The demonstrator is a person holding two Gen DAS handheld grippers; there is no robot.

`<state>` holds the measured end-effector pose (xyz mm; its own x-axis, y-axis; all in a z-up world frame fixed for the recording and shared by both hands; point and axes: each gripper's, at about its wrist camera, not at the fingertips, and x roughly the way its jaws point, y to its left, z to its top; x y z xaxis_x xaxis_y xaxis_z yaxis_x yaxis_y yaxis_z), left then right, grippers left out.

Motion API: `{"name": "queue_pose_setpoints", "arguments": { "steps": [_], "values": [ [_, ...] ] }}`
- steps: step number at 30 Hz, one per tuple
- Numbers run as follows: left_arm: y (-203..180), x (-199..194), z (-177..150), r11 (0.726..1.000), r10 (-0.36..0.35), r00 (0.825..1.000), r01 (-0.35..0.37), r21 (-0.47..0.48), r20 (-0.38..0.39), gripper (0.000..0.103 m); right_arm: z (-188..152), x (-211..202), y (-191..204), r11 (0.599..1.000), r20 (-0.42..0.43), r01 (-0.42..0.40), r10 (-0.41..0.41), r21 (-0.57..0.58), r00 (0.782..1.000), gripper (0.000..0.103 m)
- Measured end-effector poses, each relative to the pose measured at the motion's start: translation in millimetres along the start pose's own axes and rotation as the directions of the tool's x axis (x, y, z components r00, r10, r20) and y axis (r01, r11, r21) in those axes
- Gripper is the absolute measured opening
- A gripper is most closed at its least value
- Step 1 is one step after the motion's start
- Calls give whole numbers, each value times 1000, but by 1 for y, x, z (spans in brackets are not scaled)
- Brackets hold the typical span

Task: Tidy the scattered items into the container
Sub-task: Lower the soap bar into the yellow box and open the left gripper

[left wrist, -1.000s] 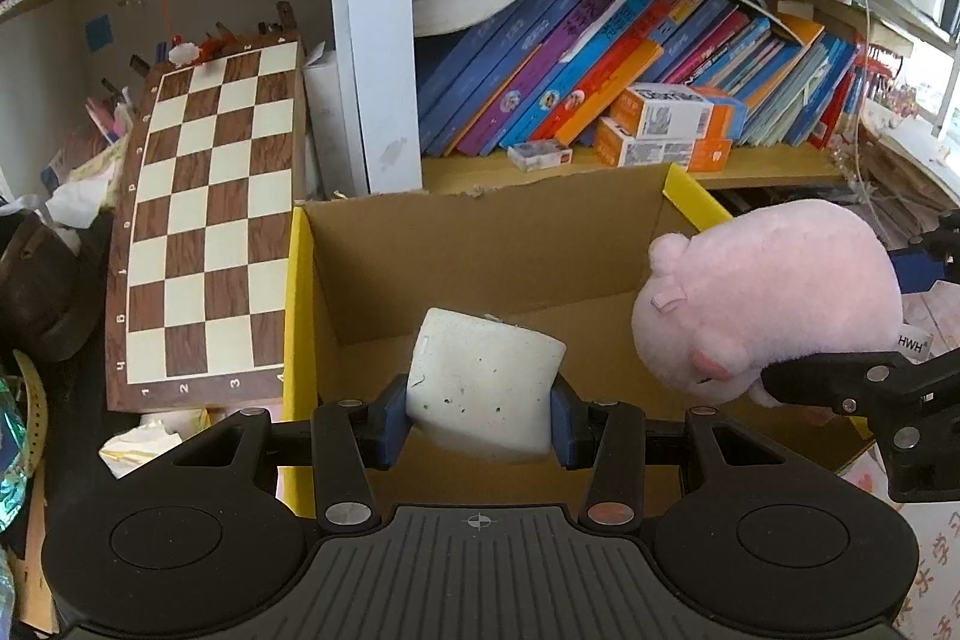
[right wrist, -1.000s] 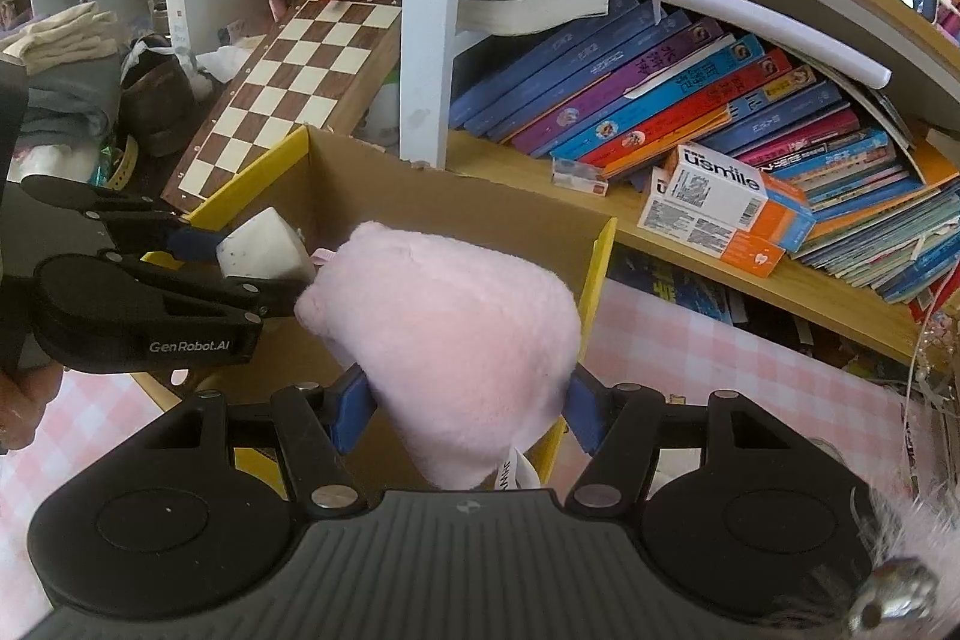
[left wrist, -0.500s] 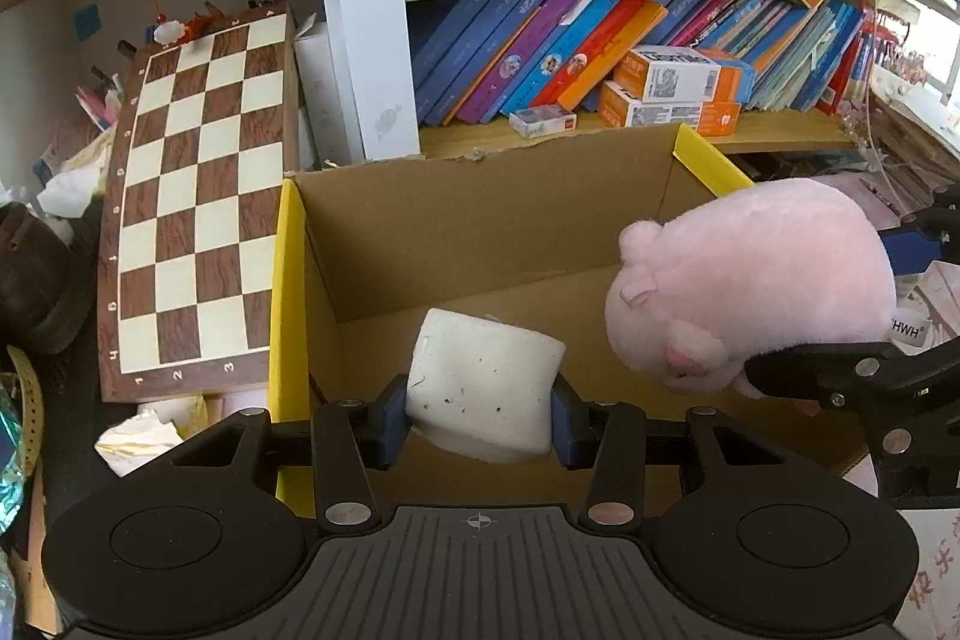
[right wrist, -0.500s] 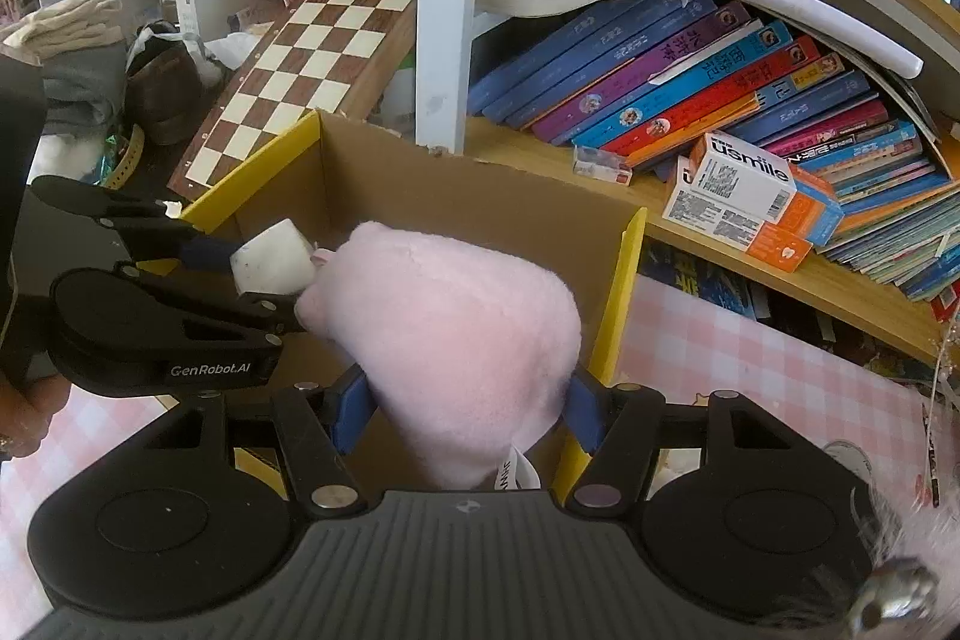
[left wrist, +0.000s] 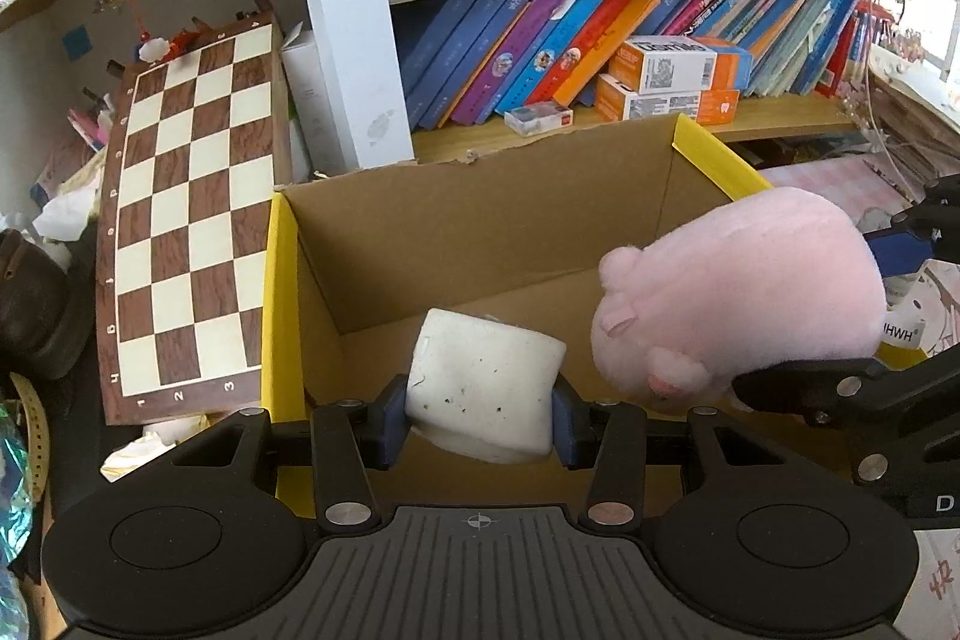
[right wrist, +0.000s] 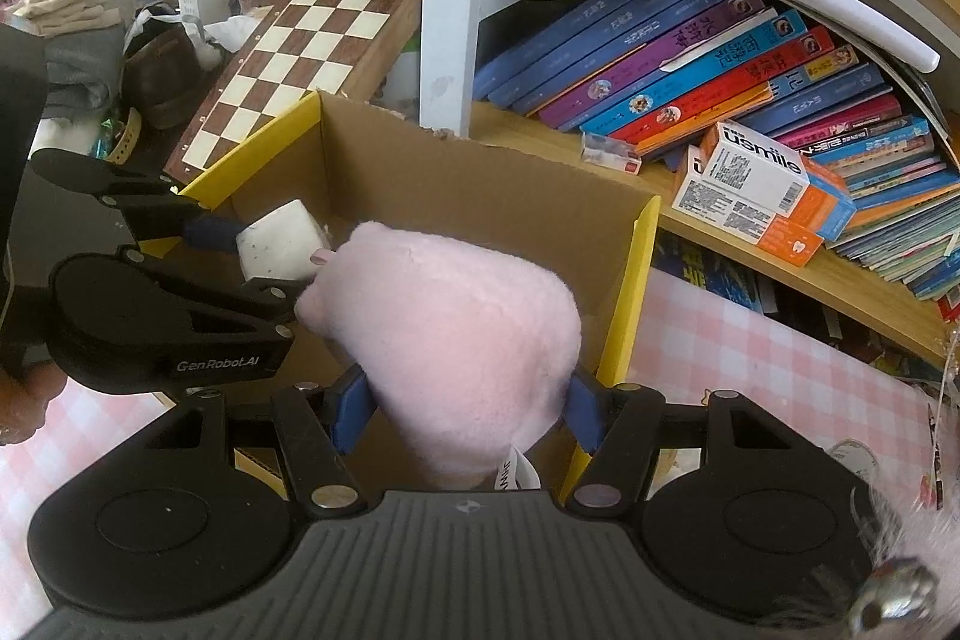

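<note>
Left gripper (left wrist: pixel 479 421) clamping white block (left wrist: pixel 483 391); right gripper (right wrist: pixel 467 409) squeezing pink plush pig (right wrist: pixel 456 334), both hanging over cardboard box (left wrist: pixel 480 226).

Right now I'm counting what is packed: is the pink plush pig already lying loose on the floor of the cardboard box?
No: the pink plush pig is clamped in the right gripper above the open cardboard box.

cardboard box (left wrist: pixel 480 232) just before bookshelf (left wrist: pixel 600 130); chessboard (left wrist: pixel 186 220) leaning left of box; foam block (left wrist: pixel 486 382) and plush pig (left wrist: pixel 738 292) above its opening.
</note>
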<state>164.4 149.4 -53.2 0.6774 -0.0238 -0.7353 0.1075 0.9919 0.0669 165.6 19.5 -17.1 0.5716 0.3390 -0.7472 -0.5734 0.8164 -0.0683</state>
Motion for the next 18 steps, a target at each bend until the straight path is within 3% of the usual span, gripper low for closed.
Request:
{"name": "queue_pose_setpoints", "arguments": {
  "steps": [18],
  "values": [
    [-3, 5, 1, 999, 15, 1000, -15, 35, -3, 49, 0, 4, 2, 1000, -15, -3, 3, -11, 1000, 62]
  ]
}}
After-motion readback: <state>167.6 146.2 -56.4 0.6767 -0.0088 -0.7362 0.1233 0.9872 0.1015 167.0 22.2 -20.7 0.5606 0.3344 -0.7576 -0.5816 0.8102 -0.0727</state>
